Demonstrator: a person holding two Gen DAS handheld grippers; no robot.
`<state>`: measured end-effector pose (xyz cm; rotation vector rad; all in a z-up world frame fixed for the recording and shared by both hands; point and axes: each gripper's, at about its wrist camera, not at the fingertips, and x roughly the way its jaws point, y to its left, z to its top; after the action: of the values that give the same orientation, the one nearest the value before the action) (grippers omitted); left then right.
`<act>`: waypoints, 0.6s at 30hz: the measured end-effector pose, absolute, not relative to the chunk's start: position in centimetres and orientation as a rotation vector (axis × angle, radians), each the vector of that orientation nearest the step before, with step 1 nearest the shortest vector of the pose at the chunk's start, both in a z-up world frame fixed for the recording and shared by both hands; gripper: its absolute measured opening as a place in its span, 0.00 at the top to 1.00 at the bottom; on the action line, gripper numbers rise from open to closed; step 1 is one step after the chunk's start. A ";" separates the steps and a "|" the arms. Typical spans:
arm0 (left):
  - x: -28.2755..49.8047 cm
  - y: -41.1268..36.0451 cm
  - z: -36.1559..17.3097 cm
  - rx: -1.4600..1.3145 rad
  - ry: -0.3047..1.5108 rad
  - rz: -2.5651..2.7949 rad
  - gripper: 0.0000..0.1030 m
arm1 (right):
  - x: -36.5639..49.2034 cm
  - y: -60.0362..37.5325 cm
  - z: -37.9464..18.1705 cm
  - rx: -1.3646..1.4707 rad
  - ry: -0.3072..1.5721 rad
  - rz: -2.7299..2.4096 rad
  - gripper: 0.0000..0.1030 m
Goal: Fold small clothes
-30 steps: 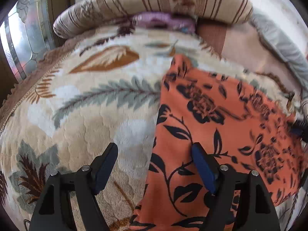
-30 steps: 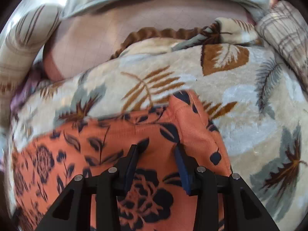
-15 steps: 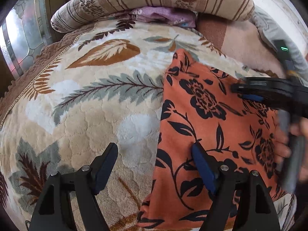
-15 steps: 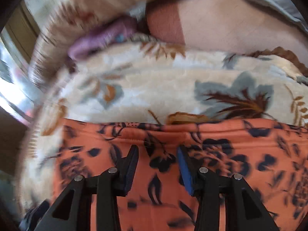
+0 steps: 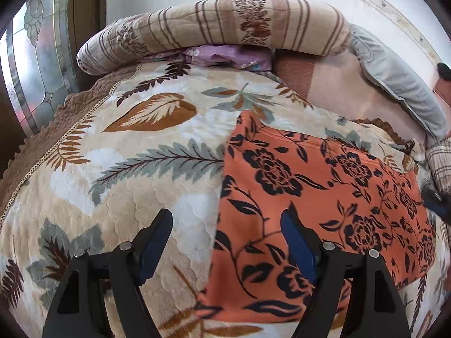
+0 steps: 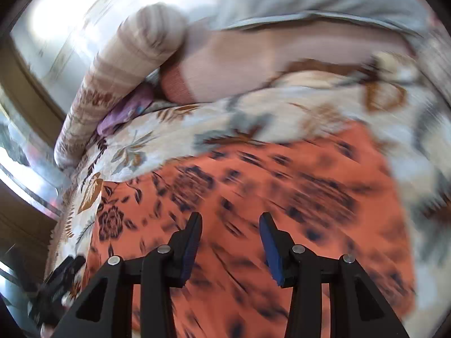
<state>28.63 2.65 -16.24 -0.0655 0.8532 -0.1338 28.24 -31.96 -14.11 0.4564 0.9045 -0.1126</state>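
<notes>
An orange garment with black flowers lies flat on a leaf-patterned blanket. My left gripper hovers open above its left edge, one finger over the blanket and the other over the cloth, with nothing held. The right wrist view is blurred by motion. In it my right gripper hangs above the orange garment with its jaws apart and nothing between them. A dark part of the right gripper shows at the garment's right edge. The left gripper appears at the lower left of the right wrist view.
A striped rolled quilt lies along the far side with a purple cloth tucked under it. A grey pillow and a pink sheet lie at the back right. A patterned glass window is on the left.
Half a second ago the right gripper reached over the garment's right part; it has since drawn back to the right edge. The left gripper rose a little, so more of the garment's near edge shows.
</notes>
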 end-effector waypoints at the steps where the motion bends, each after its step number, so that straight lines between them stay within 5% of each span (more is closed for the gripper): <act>1: 28.2 2.3 -16.2 -0.062 0.855 -0.138 0.22 | 25.9 -33.3 -13.9 0.488 0.906 -0.126 0.55; 10: 23.1 1.5 -16.4 -0.142 0.947 -0.252 0.22 | 12.5 -39.2 -15.1 0.695 0.901 -0.188 0.54; 18: 19.9 2.6 -18.2 -0.343 1.058 -0.320 0.22 | 9.8 -41.1 -17.9 0.951 0.827 -0.140 0.48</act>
<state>19.94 2.60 -18.22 -0.3431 1.0577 -0.3203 9.82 -41.15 -17.90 0.9510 0.8274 -0.1398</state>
